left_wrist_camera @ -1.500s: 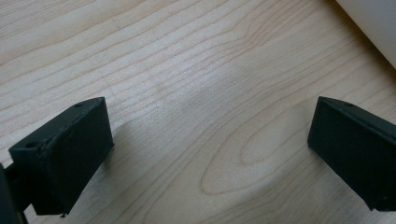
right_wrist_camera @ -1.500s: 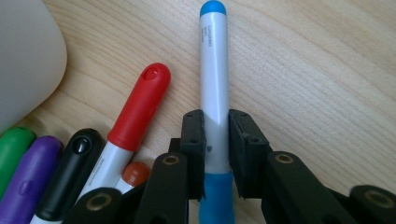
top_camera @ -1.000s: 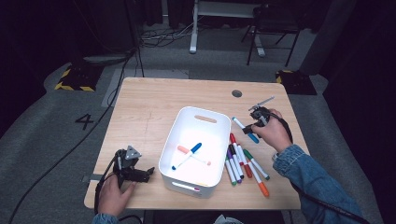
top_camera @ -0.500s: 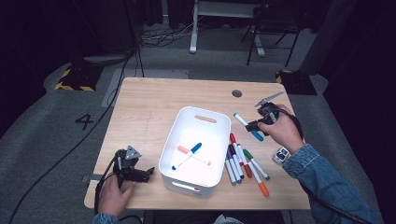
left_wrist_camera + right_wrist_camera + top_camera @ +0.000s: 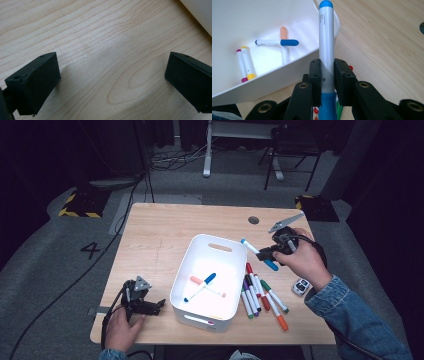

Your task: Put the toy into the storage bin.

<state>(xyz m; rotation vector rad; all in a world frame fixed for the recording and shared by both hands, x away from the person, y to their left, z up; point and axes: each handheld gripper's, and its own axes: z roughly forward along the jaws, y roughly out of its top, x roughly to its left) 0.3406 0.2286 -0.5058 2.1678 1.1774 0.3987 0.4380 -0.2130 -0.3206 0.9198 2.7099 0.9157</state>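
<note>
Right gripper (image 5: 270,253) is off the table (image 5: 165,232), just right of the white bin (image 5: 205,251); jaws clamped on a blue marker (image 5: 257,254), gripped around mid-barrel; in the right gripper view the same marker (image 5: 326,47) runs straight up between the pads (image 5: 315,72), light-blue end at top, darker blue cap below the grip, pads touching the barrel on both sides; in the high view the marker lies slanted, its upper-left end near the bin's right rim, cap end toward the right hand (image 5: 302,262); can't tell whether the tip is over the rim or just beside it.

Left gripper (image 5: 150,307) sits at the table's near-left corner, held by the left hand (image 5: 120,330), jaws pointing toward the bin; the left gripper view shows both black jaws wide apart, bare wood (image 5: 105,50) between them, nothing held; bin wall (image 5: 200,12) at the top-right corner of that view.

Inside the bin: a blue-capped marker (image 5: 200,287) crossed over an orange-capped one (image 5: 206,286); the right gripper view also shows a yellow-ended marker (image 5: 248,62) and a magenta-ended one (image 5: 241,66) side by side against the bin wall.

On the table right of the bin: a loose bunch of markers (image 5: 262,295), red, purple, green, orange among them, lying roughly parallel and touching each other; a small grey gadget with buttons (image 5: 301,287) just right of them, near the denim sleeve (image 5: 350,320); a round grommet (image 5: 254,220) in the tabletop near the far edge.
</note>
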